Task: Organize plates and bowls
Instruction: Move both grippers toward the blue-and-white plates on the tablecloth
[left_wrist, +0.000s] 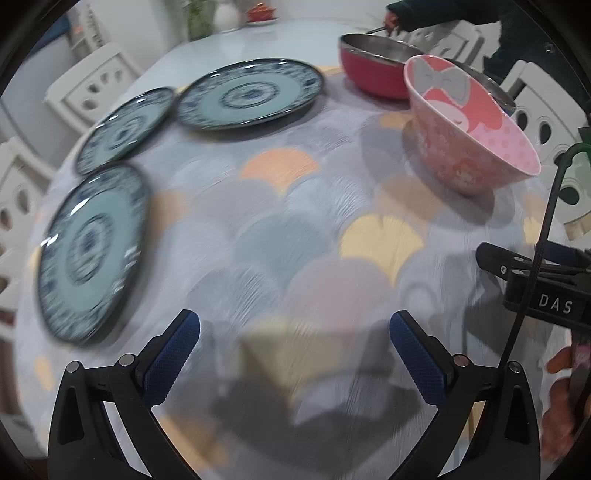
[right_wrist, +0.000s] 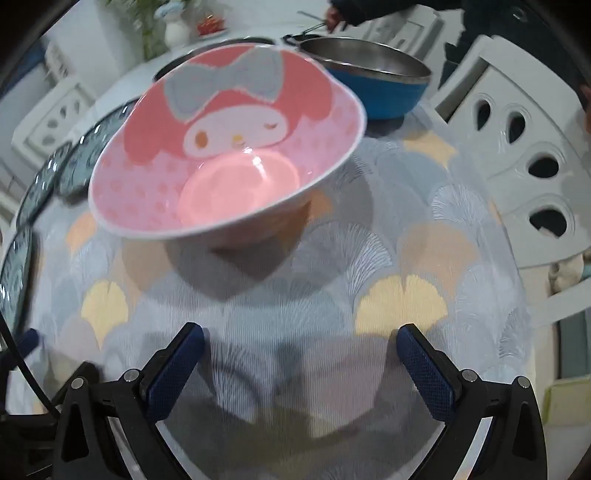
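- Near: my left gripper (left_wrist: 295, 354) and right gripper (right_wrist: 301, 369) both hang over bare tablecloth (left_wrist: 295, 229), jaws spread wide, nothing between them.
- Middle: pink bowl (right_wrist: 229, 155) stands alone ahead of my right gripper; three blue plates (left_wrist: 92, 251) (left_wrist: 125, 129) (left_wrist: 251, 92) lie singly at left, unstacked.
- Far: red bowl (left_wrist: 369, 74) and blue bowl (right_wrist: 380, 96), steel-lined, stand separate.
- Judgement: nothing gathered yet; all the stacking remains.

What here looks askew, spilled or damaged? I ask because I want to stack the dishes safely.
Nothing stands out. The pink bowl stands upright and empty on the tablecloth; the three blue plates lie flat, unstacked. No spill or chip shows, though the left view is blurred. Both grippers are open and empty.
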